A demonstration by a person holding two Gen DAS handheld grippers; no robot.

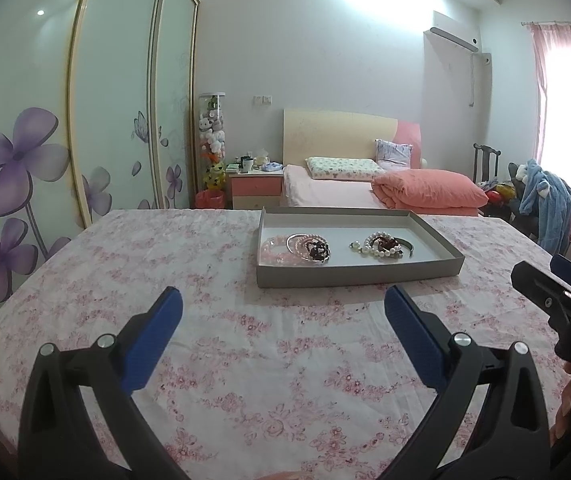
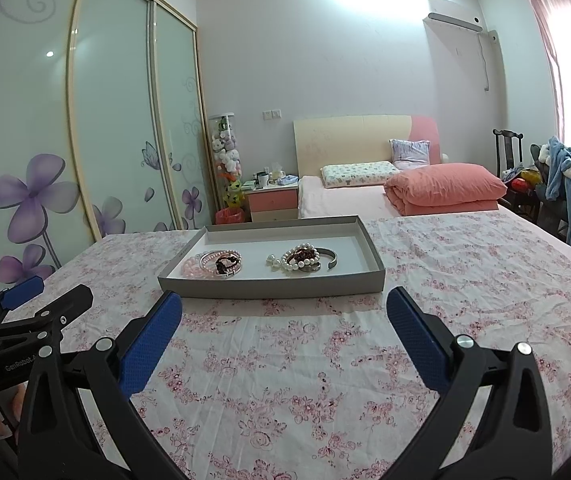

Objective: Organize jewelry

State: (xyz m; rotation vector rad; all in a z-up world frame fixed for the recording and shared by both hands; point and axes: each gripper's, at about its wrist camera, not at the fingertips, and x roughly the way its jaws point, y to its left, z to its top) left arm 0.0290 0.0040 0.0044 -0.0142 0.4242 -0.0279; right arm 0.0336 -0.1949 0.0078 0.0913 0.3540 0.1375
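A: Where is the jewelry kept?

B: Two heaps are seen in a shallow grey tray (image 2: pixel 269 286) on the flowered tablecloth (image 2: pixel 325 380): pink bracelets (image 2: pixel 215 264) to the left, a pearl string (image 2: pixel 297 261) with a metal bangle (image 2: pixel 327 258) to the right.

A: And the grippers?

B: The left gripper (image 1: pixel 283 312) and the right gripper (image 2: pixel 284 314) are held wide apart before the tray, with nothing gripped.

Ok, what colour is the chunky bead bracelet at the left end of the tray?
Pale translucent pink bracelet, clearest in the left wrist view.
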